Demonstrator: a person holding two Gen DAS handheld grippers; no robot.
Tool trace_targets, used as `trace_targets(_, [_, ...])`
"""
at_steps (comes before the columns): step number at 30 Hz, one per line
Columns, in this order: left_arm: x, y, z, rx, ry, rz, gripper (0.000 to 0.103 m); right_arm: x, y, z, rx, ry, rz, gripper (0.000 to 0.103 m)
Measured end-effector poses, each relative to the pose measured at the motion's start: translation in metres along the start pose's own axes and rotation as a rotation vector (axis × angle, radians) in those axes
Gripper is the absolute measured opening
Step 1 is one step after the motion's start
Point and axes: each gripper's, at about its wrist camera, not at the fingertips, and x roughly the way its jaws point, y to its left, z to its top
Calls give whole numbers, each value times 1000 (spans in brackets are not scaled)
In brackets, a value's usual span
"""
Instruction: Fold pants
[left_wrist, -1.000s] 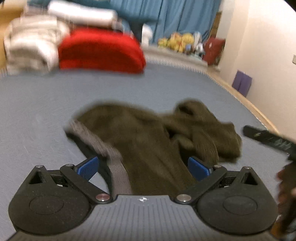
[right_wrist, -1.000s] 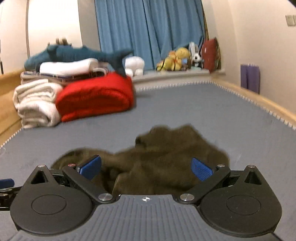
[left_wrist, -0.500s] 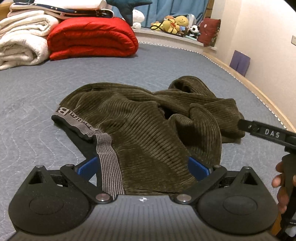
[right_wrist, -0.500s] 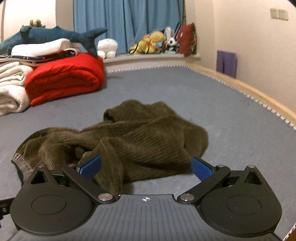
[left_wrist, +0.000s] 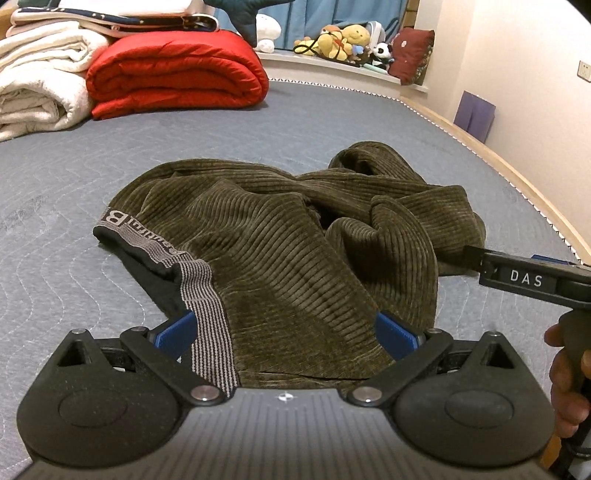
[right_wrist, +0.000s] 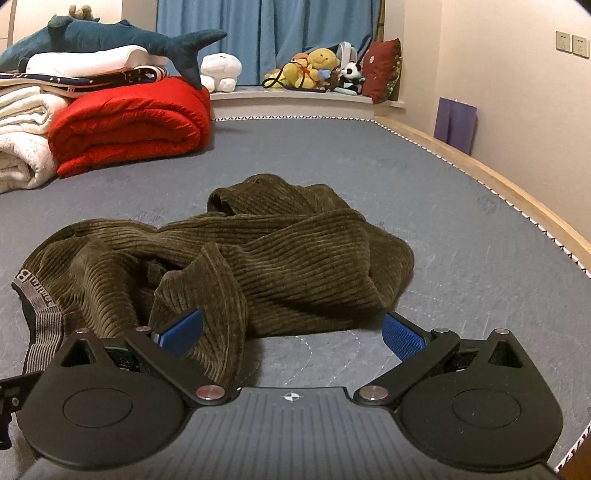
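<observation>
- Left tool spread wide, low over the near edge of the pants, probably lining up on the striped elastic waistband.
- Right tool equally wide, empty, at a bunched leg fold.
- Pants: olive ribbed corduroy, crumpled mid-bed on the grey quilted mattress.
- Beyond: a puffy red rolled quilt.

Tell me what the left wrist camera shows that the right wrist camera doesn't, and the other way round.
Only the left wrist view shows the right gripper from the side, marked DAS, with the hand holding it. Only the right wrist view shows the whole plush shark and the wall sockets. Both show the crumpled olive corduroy pants on the grey bed cover, their striped waistband, the red quilt and open jaws.
</observation>
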Motion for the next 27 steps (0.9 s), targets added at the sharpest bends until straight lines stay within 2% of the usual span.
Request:
trace_targets(4, [-1,1,-1,0,-1,-3,102,0,1,-2,1,7,10,102])
trace_targets(7, [-2,2,-2,-4,4,-13,92,0,1,-3,10,17,42,102])
trace_targets(9, [-2,2,-3,-1,3,-13,72,-1,2,-4,5,12,56,101])
trace_targets(10, [-2,3,-3,3,4,-14,67,-3,4,-3,-1,7,60,98])
trace_targets(11, [-1,4,-2,1,6,-19,54,-4,5,-3,-6,3,64,93])
trace_targets(13, [-1,9,1,-19,17,-39,41,-6,6,-3,-6,-11,87,90])
trace_targets(15, [-3,16,8,-41,16,-65,31,-8,6,-2,-4,-34,121,82])
trace_targets(17, [-4,24,19,-45,20,-80,31,-11,6,1,4,-68,141,70])
trace_targets(21, [1,48,46,-66,64,-94,31,-5,5,19,17,-72,182,70])
trace_targets(23, [8,60,59,-44,64,-81,33,0,3,33,19,-70,203,70])
trace_targets(25, [18,74,63,-36,43,-27,38,5,6,46,-9,-80,210,72])
trace_targets(27, [33,90,57,-71,56,1,50,14,10,51,-38,-76,212,73])
